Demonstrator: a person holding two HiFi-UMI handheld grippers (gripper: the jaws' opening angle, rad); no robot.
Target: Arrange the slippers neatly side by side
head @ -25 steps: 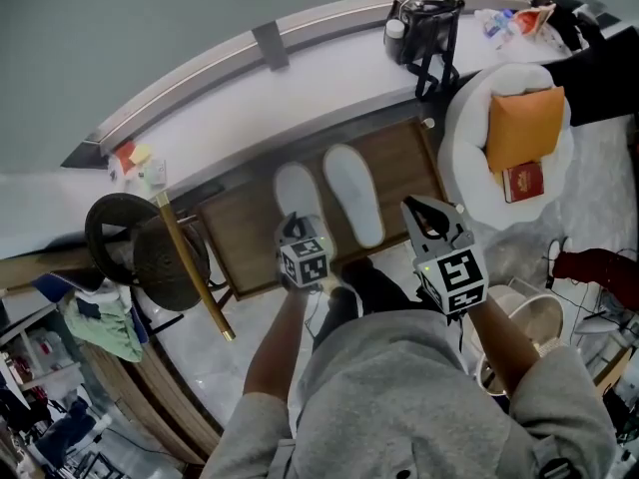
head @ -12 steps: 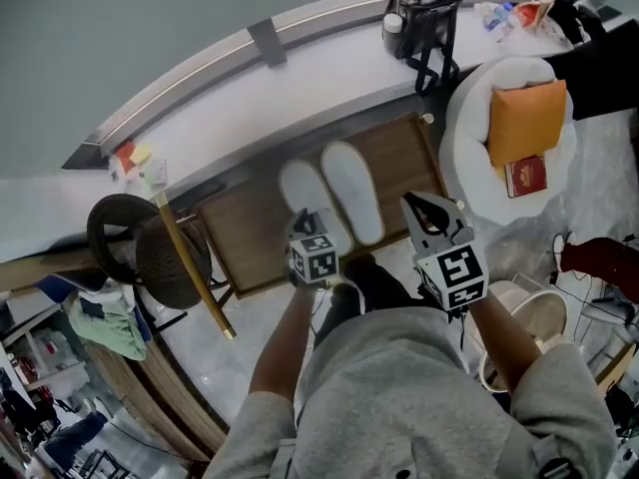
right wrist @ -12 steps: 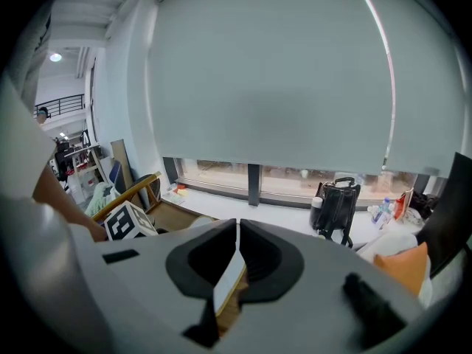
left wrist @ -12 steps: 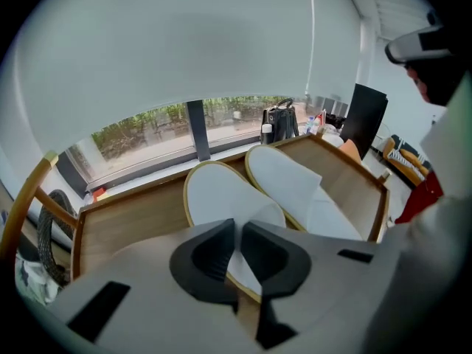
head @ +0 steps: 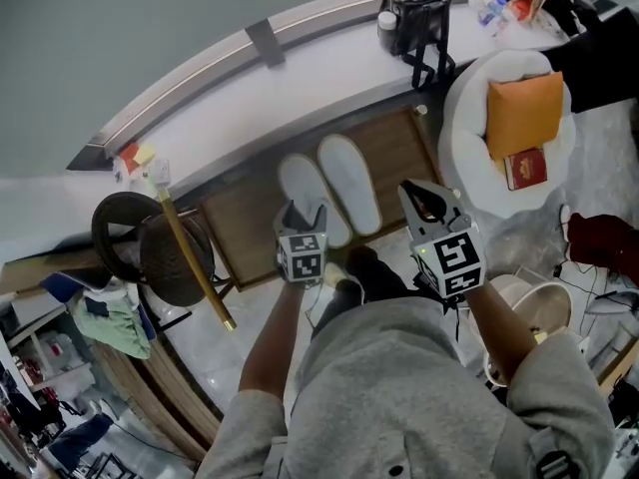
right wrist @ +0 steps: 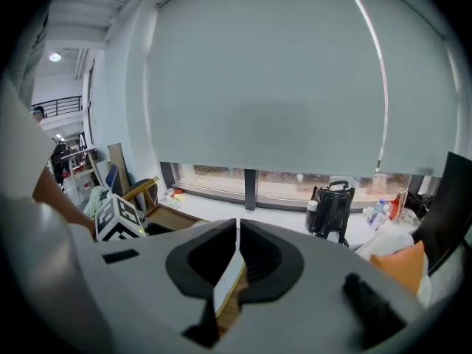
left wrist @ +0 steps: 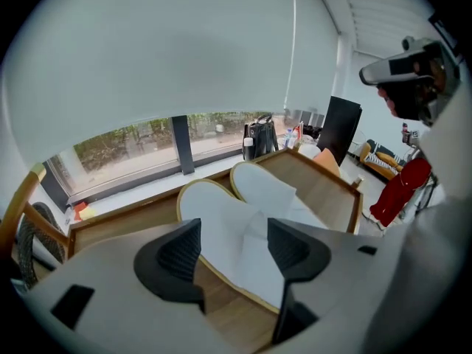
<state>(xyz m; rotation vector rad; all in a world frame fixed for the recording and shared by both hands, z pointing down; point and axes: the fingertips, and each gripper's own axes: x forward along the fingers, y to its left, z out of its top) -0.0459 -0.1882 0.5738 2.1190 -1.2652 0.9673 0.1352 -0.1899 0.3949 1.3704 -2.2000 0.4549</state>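
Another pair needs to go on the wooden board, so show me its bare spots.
Bare wood lies between the left slipper and the left rim of the board, and again between the right slipper and the right rim, where the shut right tool hovers. The middle is crowded: both slippers lie close together.

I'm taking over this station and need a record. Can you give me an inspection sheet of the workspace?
Surface: wooden tray beside the window ledge, bare around the slippers.
Job's things: left slipper and right slipper, white, side by side on the tray.
Clutter: black bag on the ledge; orange cushion and red book on a white chair.
Grippers: left claw open, jaws just been opening, pads touching nothing, slippers beyond them; right claw shut, empty.
Cables: nothing seen.
Surroundings: dark round stool at the left.
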